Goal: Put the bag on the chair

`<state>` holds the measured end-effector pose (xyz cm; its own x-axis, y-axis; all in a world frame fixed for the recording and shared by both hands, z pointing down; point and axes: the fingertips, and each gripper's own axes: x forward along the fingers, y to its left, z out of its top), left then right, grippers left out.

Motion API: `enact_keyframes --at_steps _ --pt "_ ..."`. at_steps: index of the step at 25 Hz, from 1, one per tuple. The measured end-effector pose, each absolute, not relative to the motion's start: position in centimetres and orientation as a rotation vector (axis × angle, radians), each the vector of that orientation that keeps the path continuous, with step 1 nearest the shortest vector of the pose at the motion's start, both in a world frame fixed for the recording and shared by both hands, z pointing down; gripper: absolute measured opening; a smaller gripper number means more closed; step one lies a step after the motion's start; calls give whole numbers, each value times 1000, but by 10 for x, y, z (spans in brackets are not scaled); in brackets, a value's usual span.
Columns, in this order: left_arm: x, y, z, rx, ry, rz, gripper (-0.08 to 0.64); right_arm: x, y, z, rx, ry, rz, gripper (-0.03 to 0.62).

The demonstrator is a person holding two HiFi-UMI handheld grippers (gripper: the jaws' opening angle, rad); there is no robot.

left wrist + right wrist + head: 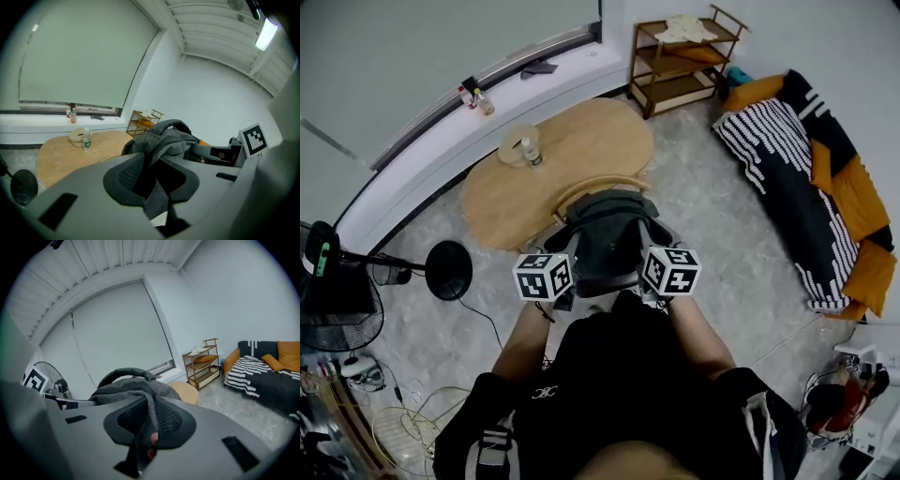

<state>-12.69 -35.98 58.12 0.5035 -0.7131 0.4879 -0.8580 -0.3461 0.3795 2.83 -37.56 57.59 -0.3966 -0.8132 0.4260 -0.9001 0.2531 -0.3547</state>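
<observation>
A dark grey bag (pixel 605 234) hangs between my two grippers, just in front of a wooden chair whose curved backrest (pixel 598 184) shows beyond it. My left gripper (pixel 555 284) is shut on a fold of the bag's fabric (pixel 164 138); in the left gripper view the cloth runs down between the jaws (pixel 152 187). My right gripper (pixel 664 277) is shut on the bag's other side (pixel 126 390), with grey cloth pinched between its pads (pixel 150 427). The bag's carry handle (pixel 123 375) arches above it. The chair seat is hidden under the bag.
An oval wooden table (pixel 581 141) stands behind the chair with a bottle (pixel 530 152) and a round bowl (pixel 516 142) on it. A wooden shelf (pixel 680 61) is at the back, a striped sofa (pixel 811 178) right, a fan (pixel 337 300) and a black stand base (pixel 448 270) left.
</observation>
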Motion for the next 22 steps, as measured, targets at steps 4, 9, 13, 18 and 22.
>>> enact_keyframes --at_steps 4,9,13,18,22 --pt "-121 -381 607 2102 -1275 358 78 34 -401 604 1577 -2317 900 64" --pt "-111 -402 642 2033 -1273 416 78 45 -426 640 1511 -2262 957 66" --pt "-106 -418 669 1971 -1267 466 78 48 -449 668 1450 -2210 971 67" --pt "-103 -439 704 1914 -1289 524 78 50 -479 704 1352 -2173 948 72" --pt "-115 -467 718 1929 -1367 567 77 37 -506 717 1236 -2220 789 67"
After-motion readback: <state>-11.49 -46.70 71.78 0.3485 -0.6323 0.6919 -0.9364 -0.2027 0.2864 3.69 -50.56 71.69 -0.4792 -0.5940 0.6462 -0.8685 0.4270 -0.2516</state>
